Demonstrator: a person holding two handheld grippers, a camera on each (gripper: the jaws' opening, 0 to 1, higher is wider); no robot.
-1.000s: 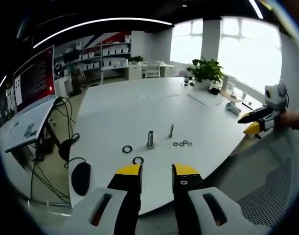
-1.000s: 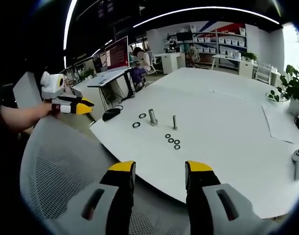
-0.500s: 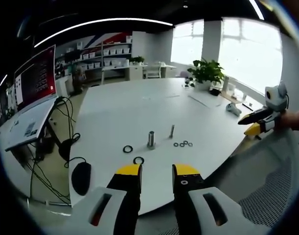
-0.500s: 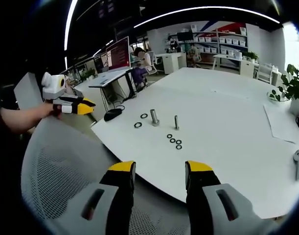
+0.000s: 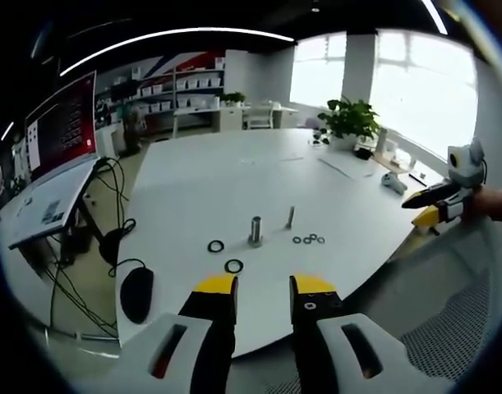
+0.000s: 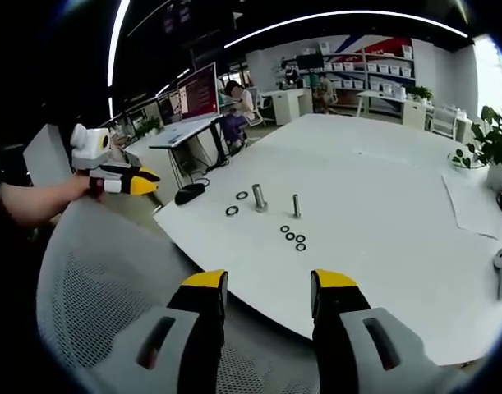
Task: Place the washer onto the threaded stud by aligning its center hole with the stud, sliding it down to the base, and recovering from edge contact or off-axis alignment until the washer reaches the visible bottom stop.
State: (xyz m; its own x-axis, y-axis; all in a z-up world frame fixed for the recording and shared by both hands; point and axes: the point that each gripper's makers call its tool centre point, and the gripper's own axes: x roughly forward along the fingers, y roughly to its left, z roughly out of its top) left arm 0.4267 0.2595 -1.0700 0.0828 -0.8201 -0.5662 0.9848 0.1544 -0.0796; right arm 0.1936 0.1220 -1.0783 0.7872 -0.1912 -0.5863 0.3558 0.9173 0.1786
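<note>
Well out on the white round-edged table point(image 5: 234, 180): three small dark metal washers point(image 5: 308, 240) in a short row, touching or nearly so, just beside the thin upright threaded stud point(image 5: 291, 217). Near that, a thicker upright grey metal stud point(image 5: 255, 231), with two larger dark rings point(image 5: 224, 255) lying flat apart from it, toward the table edge. Same cluster in the right gripper view: small washers point(image 6: 292, 236), thin stud point(image 6: 297, 205), thick stud point(image 6: 259, 197).

Left gripper point(image 5: 263, 287): yellow-tipped black jaws spread, nothing between them, hanging short of the table edge, touching nothing. Right gripper point(image 6: 267, 283): jaws likewise parted and empty, above the grey mesh chair back point(image 6: 94, 287).

No readable writing; the screen point(image 5: 66, 127) text too small to make out.
</note>
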